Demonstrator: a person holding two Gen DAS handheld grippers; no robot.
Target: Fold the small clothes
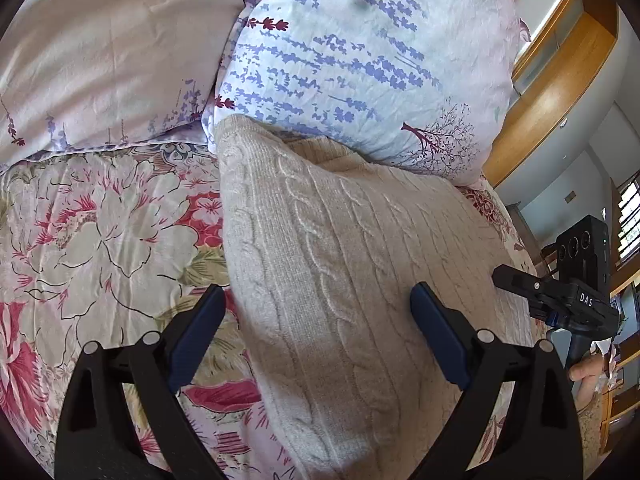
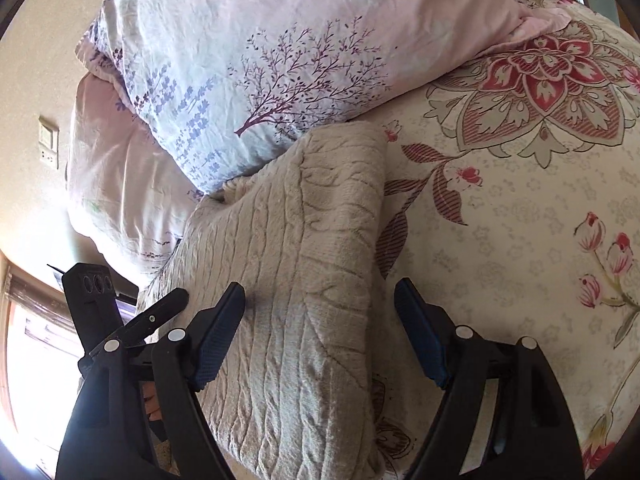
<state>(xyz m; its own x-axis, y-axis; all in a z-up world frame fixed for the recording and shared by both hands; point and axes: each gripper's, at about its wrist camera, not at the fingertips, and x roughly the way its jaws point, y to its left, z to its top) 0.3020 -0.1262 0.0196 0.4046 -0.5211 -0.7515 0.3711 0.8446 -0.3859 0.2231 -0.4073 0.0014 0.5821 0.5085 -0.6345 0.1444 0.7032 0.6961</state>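
on the bed: folded cream knit sweater (image 1: 340, 272) against the pillow (image 1: 360, 60)
left gripper (image 1: 316, 308): jaws wide, holding nothing
right gripper (image 2: 320, 304): wide, seemingly above the sweater

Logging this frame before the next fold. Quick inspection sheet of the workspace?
Surface: bed with floral bedspread.
Job's things: beige cable-knit sweater, folded into a long strip, far end against the pillow.
Clutter: lavender-print pillow; pink pillow beside it.
Grippers: left gripper open over the sweater's near end; right gripper open, also above the sweater. Neither grips fabric.
Cables: nothing seen.
Surroundings: wooden headboard; wall switch plate; bright window.
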